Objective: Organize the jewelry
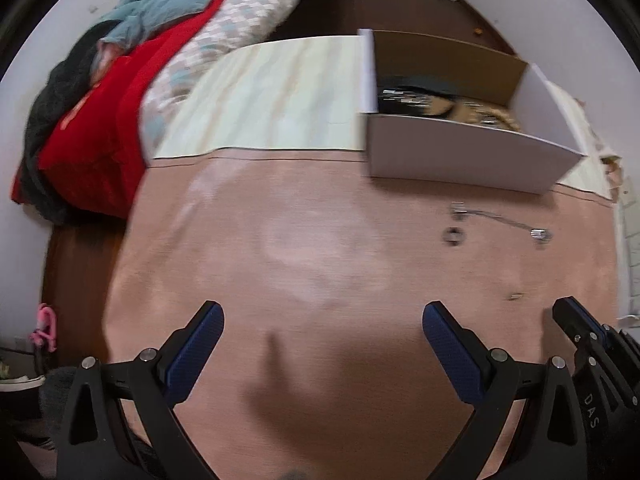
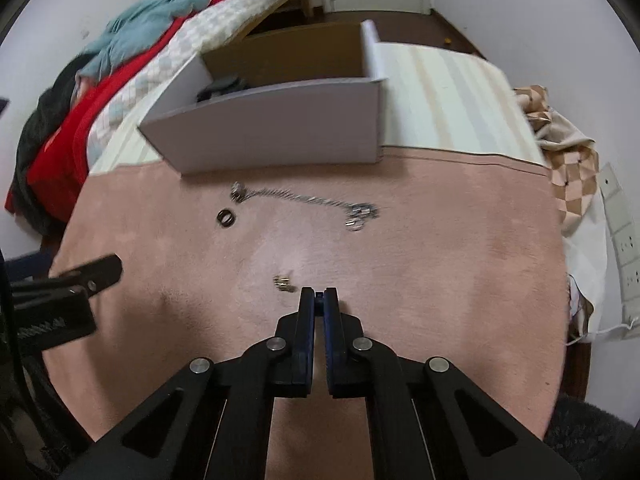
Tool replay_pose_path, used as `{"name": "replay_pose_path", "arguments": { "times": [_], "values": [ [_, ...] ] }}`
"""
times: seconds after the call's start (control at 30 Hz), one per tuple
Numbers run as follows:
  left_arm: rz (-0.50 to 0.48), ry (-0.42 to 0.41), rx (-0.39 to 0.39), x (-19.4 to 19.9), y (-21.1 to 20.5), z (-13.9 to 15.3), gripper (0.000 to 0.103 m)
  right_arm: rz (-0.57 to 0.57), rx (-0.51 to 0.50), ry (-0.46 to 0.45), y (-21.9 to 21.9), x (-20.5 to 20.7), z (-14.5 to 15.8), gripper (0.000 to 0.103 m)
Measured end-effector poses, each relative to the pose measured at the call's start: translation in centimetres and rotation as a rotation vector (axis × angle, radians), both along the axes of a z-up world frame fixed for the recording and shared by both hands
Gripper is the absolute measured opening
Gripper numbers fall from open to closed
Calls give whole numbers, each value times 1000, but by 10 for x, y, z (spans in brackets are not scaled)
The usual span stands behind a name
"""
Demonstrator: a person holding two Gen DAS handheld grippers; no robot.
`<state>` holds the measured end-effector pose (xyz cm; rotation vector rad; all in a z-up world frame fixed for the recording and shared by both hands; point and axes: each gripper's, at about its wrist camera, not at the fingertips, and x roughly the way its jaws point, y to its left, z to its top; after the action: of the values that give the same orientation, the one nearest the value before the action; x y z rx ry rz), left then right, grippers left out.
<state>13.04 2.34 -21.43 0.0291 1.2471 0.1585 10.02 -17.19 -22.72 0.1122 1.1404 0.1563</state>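
On the pink cloth (image 2: pixel 400 280) lie a silver chain bracelet (image 2: pixel 304 199), a dark ring (image 2: pixel 226 217) and a small gold earring (image 2: pixel 283 282). They also show in the left wrist view: the bracelet (image 1: pixel 498 220), the ring (image 1: pixel 454 236), the earring (image 1: pixel 515 296). A white open box (image 2: pixel 280 128) with dark jewelry inside stands behind them. My right gripper (image 2: pixel 319 294) is shut and empty, just right of the earring. My left gripper (image 1: pixel 323 322) is open and empty over bare cloth, left of the jewelry.
The table has a pale striped mat (image 1: pixel 280 92) at the back. A bed with red, teal and checked bedding (image 1: pixel 132 68) lies to the left. A checked cloth (image 2: pixel 568 160) and wall sockets (image 2: pixel 624 240) are at the right edge.
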Motion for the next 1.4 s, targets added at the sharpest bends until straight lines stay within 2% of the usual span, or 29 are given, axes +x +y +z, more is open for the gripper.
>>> {"name": "replay_pose_path", "arguments": {
  "times": [0.17, 0.23, 0.3, 0.37, 0.43, 0.5, 0.57, 0.87, 1.13, 1.27, 1.4],
  "values": [
    [-78, 5, -108, 2, -48, -8, 101, -86, -5, -7, -39, -5, 12, 4],
    [-99, 15, -117, 1, -65, -11, 101, -113, -12, -3, -52, -6, 13, 4],
    [-113, 20, -126, 1, -77, -15, 96, -134, -24, 1, -62, -7, 12, 4],
    [-125, 22, -124, 1, -87, -18, 79, -146, -34, 5, -73, -9, 12, 4],
    [-136, 21, -120, 2, -94, -22, 69, -165, -43, 6, -80, -11, 11, 4],
    [-145, 21, -118, 3, -99, -25, 49, -177, -44, 7, -84, -13, 11, 4],
    [-149, 25, -117, 6, -101, -28, 39, -186, -51, 7, -88, -14, 11, 4],
    [-184, -12, -111, 10, -103, -29, 7, -203, -59, 2, -90, -16, 14, 4],
    [-192, -53, -127, 7, -100, -14, 4, -191, -44, -24, -84, -16, 29, 4],
    [-194, -102, -143, 11, -92, 14, 4, -180, -20, -53, -78, -10, 43, 5],
    [-190, -147, -183, 24, -76, 49, 4, -155, 47, -91, -68, 8, 65, 5]
  ]
}}
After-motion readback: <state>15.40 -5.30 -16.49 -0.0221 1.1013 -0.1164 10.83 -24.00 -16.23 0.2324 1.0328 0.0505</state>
